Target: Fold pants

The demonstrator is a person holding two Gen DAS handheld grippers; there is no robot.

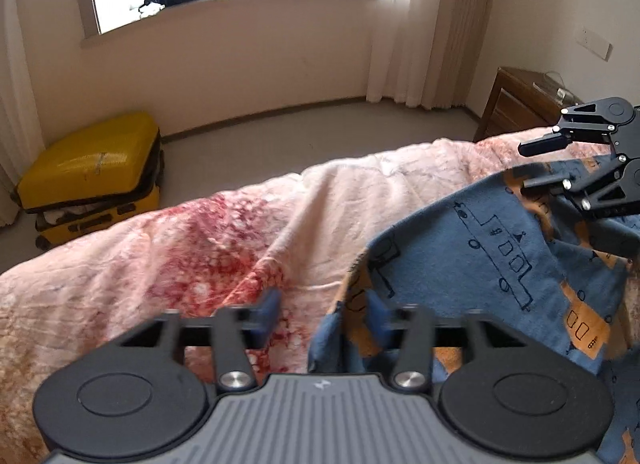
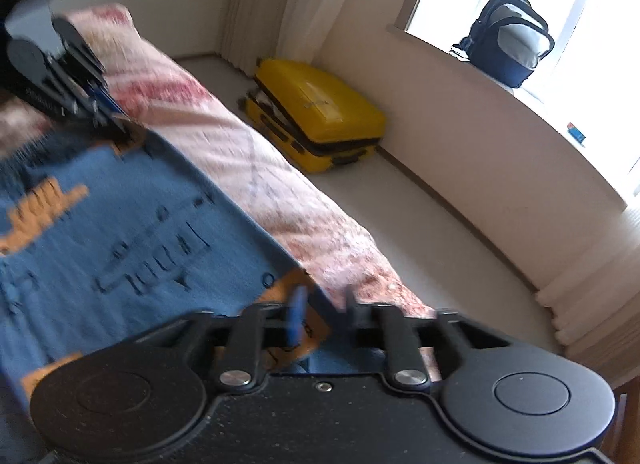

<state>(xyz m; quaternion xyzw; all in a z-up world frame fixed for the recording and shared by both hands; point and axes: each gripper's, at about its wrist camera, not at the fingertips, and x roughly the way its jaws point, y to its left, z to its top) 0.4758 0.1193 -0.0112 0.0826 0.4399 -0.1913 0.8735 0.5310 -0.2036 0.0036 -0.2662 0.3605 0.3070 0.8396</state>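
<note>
1. Left gripper has fingers spread apart at the hem of the blue pants lying on the bed.
2. Right gripper likewise spread, straddling the edge.
3. Risk: clamping only one layer skews the fold.

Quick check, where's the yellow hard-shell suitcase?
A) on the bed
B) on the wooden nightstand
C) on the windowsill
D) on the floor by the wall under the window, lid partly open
D: the yellow hard-shell suitcase lies on the grey floor past the pink patterned blanket, its lid ajar with clothes showing at the gap.
</note>
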